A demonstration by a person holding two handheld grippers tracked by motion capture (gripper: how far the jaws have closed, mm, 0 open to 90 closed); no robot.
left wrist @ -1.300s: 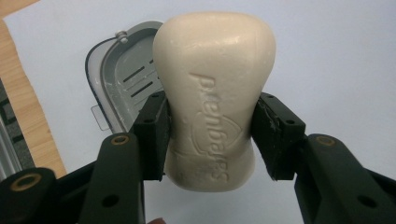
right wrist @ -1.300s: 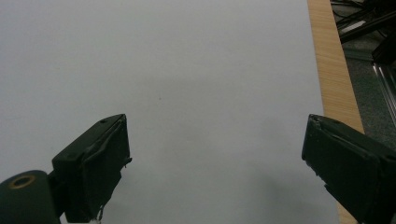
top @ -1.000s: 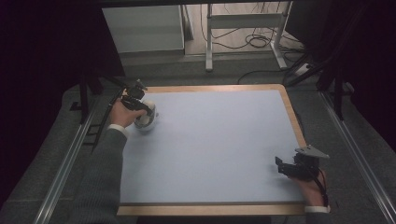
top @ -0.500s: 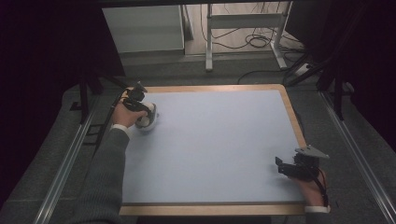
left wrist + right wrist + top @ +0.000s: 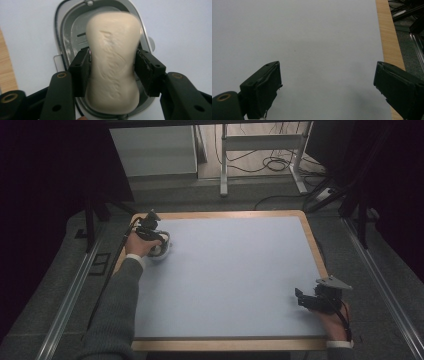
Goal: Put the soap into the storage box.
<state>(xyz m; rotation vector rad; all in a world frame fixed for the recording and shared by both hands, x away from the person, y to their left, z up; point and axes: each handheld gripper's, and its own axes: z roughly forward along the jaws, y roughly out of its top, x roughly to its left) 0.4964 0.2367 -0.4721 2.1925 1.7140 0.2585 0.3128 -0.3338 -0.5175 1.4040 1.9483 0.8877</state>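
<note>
A cream bar of soap (image 5: 113, 60) sits between the jaws of my left gripper (image 5: 113, 72), which is shut on its sides. Under the soap lies a white and grey oval soap dish (image 5: 68, 32), and I cannot tell whether the bar touches it. From above, the left gripper (image 5: 150, 234) is over that dish (image 5: 162, 251) at the mat's far left. My right gripper (image 5: 304, 299) hovers open near the mat's front right corner. Its jaws (image 5: 327, 92) stand wide apart over bare mat.
A pale blue mat (image 5: 230, 275) covers a wooden-edged table (image 5: 320, 265). Its wooden rim (image 5: 388, 37) runs close beside the right gripper. Metal rails (image 5: 385, 290) flank the table. Desk legs and cables (image 5: 272, 162) lie on the floor beyond the far edge.
</note>
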